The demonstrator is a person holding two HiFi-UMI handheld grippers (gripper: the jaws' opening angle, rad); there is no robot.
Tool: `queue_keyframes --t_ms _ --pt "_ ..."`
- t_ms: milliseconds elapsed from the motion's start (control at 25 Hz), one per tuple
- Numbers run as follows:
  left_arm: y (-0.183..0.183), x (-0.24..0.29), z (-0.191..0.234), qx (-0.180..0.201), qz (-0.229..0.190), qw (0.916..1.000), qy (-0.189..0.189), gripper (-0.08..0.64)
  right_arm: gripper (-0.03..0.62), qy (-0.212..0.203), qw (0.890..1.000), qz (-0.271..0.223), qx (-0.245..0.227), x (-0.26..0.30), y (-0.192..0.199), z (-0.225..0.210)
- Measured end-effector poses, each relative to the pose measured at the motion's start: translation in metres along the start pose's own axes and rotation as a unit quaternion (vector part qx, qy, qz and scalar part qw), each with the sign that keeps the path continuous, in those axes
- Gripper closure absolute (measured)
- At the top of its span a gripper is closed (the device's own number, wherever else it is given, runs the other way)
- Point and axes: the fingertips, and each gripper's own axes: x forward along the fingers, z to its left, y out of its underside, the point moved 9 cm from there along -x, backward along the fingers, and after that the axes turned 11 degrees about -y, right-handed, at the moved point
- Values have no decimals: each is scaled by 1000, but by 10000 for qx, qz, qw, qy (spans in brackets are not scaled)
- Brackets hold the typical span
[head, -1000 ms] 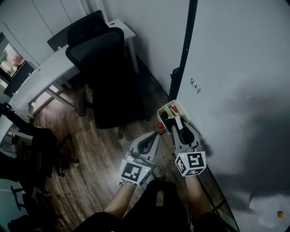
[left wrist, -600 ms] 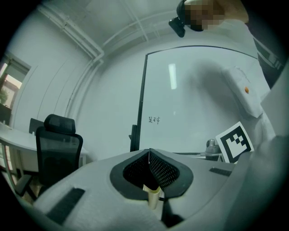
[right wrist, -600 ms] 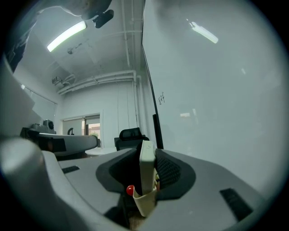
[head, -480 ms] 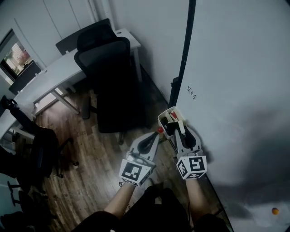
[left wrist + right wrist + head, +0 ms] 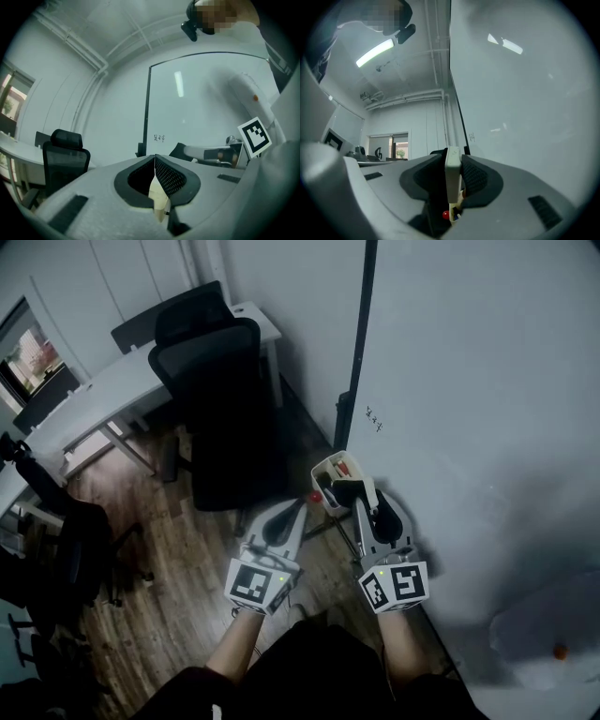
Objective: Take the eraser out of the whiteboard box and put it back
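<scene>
The white whiteboard box [image 5: 325, 473] hangs at the lower left edge of the whiteboard [image 5: 469, 399], with red-tipped pens inside. My right gripper [image 5: 359, 495] is over the box's near rim, shut on the eraser [image 5: 351, 490]. In the right gripper view the eraser [image 5: 453, 171] is a flat pale slab standing on edge between the pads, raised in front of the board. A small red knob [image 5: 446, 214] shows below it. My left gripper [image 5: 297, 511] hovers left of the box, apart from it. In the left gripper view its jaws [image 5: 154, 160] meet, with nothing between them.
A black office chair [image 5: 220, 390] stands left of the board on the wooden floor, with a white desk [image 5: 103, 395] behind it. The board's dark frame post [image 5: 356, 343] runs down to the floor by the box. Another chair [image 5: 66, 531] is at the far left.
The right gripper has risen with the eraser, from inside the box to its near rim. The left gripper has also come up a little. The head view has shifted.
</scene>
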Motion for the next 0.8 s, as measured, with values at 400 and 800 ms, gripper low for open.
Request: queue_keyframes --t_ms 400,800 --pt "-34 -22 -14 71 -350 9993 -100 554 479 -67 9977 -607 -299 -33 -47 16" --pt "-39 -29 -13 173 -451 9985 -244 555 479 -124 9978 -609 -237 -32 -45 16"
